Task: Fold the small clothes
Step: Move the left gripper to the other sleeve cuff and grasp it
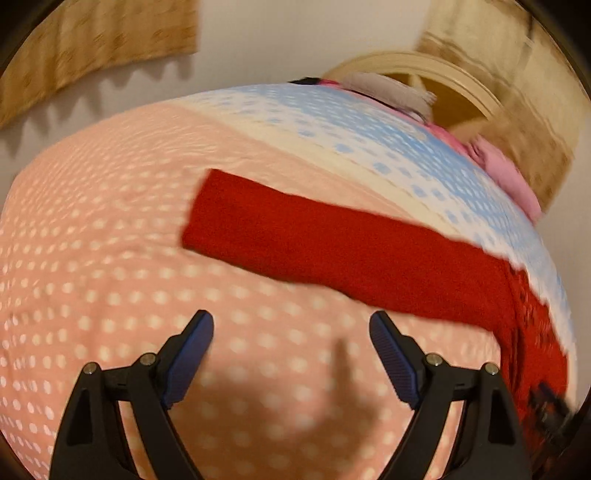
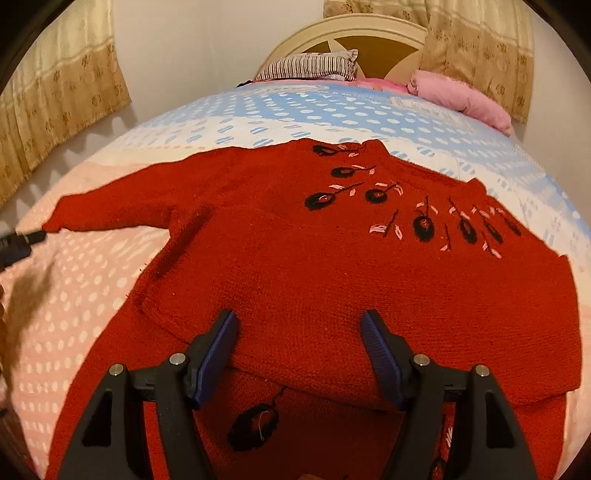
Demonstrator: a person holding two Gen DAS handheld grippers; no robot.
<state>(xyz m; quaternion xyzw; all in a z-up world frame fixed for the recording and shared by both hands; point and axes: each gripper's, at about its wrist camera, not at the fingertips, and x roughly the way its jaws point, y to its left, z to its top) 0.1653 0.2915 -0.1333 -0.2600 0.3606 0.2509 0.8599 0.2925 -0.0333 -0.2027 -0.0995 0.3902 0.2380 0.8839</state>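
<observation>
Red knitted sweater point(image 2: 332, 266) spread flat on the bed point(image 2: 92, 295), on its dotted pink-and-blue cover, collar and black-and-pink embroidered flowers toward the headboard point(image 2: 354, 29). Lower hem apparently already turned up over the body, judging by the thick doubled edge crossing just ahead of the right tongs point(image 2: 299, 332) and the second layer with a flower beneath. Left sleeve point(image 1: 295, 240) stretched straight out sideways across the pink part of the cover, lying flat and smooth.

Left tongs point(image 1: 291, 332) released, spread wide, nothing between the pads, hovering over bare cover just short of the sleeve. Right tongs parted too, over the folded edge near the sweater's middle; no cloth pinched between the pads as far as visible, though contact with the knit below cannot be ruled out.

Probably at the sleeve stage: body shortened, sleeve laid out, not yet brought in. Next move likely calls for taking the cuff end of the left sleeve, lifting only slightly, and carrying it across the chest, with the right tongs pinning the body against dragging. Thick knit, so a firm pinch needed.
</observation>
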